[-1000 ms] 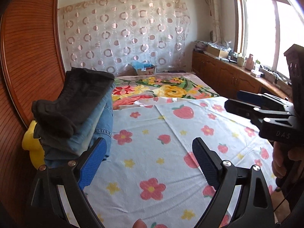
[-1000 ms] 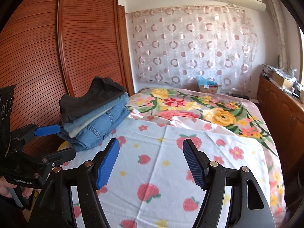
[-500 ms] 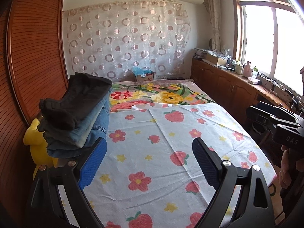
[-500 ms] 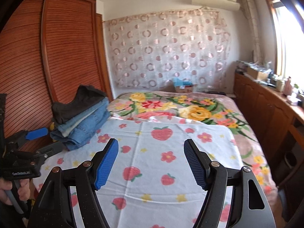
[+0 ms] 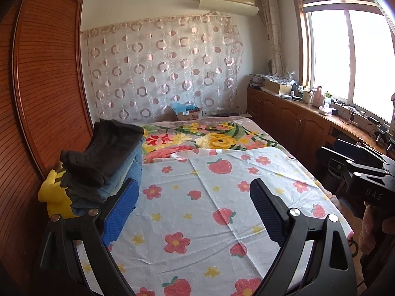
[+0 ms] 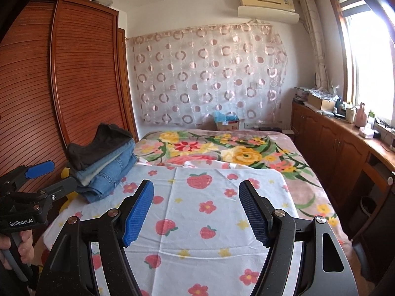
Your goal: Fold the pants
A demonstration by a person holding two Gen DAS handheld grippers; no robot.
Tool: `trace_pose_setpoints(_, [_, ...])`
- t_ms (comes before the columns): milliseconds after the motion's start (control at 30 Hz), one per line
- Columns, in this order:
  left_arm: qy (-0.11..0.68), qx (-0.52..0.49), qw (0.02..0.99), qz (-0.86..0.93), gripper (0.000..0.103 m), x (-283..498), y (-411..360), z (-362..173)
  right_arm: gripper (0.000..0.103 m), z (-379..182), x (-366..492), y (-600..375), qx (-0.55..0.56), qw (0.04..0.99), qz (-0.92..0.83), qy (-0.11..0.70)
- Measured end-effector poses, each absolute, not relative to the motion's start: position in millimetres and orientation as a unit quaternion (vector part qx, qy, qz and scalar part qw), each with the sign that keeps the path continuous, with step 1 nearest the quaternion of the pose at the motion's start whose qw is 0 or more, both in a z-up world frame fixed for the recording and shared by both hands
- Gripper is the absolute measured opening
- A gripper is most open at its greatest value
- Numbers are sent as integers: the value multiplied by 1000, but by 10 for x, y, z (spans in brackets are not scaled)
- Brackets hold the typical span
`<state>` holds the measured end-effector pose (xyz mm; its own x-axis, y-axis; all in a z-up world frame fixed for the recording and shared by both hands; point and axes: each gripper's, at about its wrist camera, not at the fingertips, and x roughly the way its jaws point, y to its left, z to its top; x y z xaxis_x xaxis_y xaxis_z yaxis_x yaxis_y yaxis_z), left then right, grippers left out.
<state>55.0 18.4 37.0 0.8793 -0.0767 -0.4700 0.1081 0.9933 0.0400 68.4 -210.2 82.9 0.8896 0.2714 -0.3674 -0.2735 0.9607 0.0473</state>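
Observation:
A stack of folded pants (image 5: 103, 162) lies at the left edge of the bed, dark pants on top of blue jeans; it also shows in the right wrist view (image 6: 103, 157). My left gripper (image 5: 195, 209) is open and empty, held above the near part of the strawberry sheet (image 5: 209, 197). My right gripper (image 6: 196, 209) is open and empty over the same sheet (image 6: 205, 212). Each gripper shows from the side in the other's view: the right one (image 5: 350, 157) and the left one (image 6: 49, 177).
A wooden wardrobe (image 5: 37, 98) stands close along the bed's left side. A yellow plush toy (image 5: 53, 192) sits under the pants stack. A floral blanket (image 5: 212, 138) covers the far half of the bed. Low wooden cabinets (image 5: 308, 128) with clutter line the right wall under the window.
Both grippers have pulled back and up from the bed, so more of the sheet and room shows. Both stay open and empty. The pants stack has not moved.

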Motion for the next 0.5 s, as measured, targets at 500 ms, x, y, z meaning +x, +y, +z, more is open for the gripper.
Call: trace_pose_setpoints(500, [208,31,977,-46,92,359,144,586,73,818,553,-2204,-2,979,131,155])
